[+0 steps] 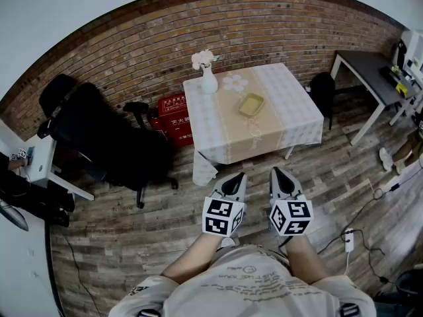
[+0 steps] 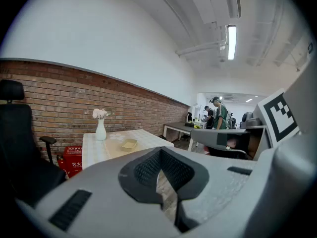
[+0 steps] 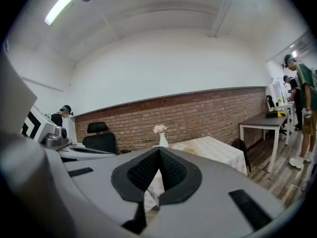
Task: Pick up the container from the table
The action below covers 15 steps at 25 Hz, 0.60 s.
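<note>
the room is bright and evenly lit by ceiling tube lights (image 2: 231,41), which blow out to white glare in both gripper views. shadows on the wooden floor (image 1: 132,243) are soft and faint. fisheye distortion bends every edge, with black vignetted corners; the brick wall (image 1: 132,51) curves.

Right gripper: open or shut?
Shut. The right gripper shows its jaws meeting at the tips with nothing between them; the container lies far off on the table.
</note>
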Available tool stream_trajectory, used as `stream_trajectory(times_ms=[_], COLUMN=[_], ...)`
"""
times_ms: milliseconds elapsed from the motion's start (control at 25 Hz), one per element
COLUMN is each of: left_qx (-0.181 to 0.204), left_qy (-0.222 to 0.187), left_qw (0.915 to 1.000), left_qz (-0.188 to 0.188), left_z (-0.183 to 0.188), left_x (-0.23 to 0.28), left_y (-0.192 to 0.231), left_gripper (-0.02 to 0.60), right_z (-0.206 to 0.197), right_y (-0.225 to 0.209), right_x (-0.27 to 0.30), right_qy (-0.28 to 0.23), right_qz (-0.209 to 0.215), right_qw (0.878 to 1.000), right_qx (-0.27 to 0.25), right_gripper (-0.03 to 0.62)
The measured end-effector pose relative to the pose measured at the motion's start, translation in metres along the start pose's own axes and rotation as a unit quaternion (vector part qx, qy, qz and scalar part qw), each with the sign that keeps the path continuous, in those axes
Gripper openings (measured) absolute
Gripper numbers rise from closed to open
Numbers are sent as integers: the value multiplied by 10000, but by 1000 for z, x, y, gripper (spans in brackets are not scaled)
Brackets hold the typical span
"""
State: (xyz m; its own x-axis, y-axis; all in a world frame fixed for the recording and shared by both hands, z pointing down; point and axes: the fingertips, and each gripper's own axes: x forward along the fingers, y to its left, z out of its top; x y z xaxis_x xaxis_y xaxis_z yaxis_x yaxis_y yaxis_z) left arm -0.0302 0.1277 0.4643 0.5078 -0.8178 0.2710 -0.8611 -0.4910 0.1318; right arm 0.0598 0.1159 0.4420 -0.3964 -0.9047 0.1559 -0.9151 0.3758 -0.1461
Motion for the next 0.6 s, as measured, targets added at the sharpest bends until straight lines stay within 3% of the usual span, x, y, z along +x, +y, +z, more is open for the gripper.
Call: stream_trajectory(times_ms=[600], left_qx=[-72], left_qy=[61], left_qw=[9999], left_qz=[-100], left_z=[-3], left_x=[10], left_y=[9], left_gripper=[3], right_z=[-8], right_y=[1], right_x=[15], right_qy=[82], right_qz=[-18], right_qw=[9999], right_qx=[93], right_gripper=[2])
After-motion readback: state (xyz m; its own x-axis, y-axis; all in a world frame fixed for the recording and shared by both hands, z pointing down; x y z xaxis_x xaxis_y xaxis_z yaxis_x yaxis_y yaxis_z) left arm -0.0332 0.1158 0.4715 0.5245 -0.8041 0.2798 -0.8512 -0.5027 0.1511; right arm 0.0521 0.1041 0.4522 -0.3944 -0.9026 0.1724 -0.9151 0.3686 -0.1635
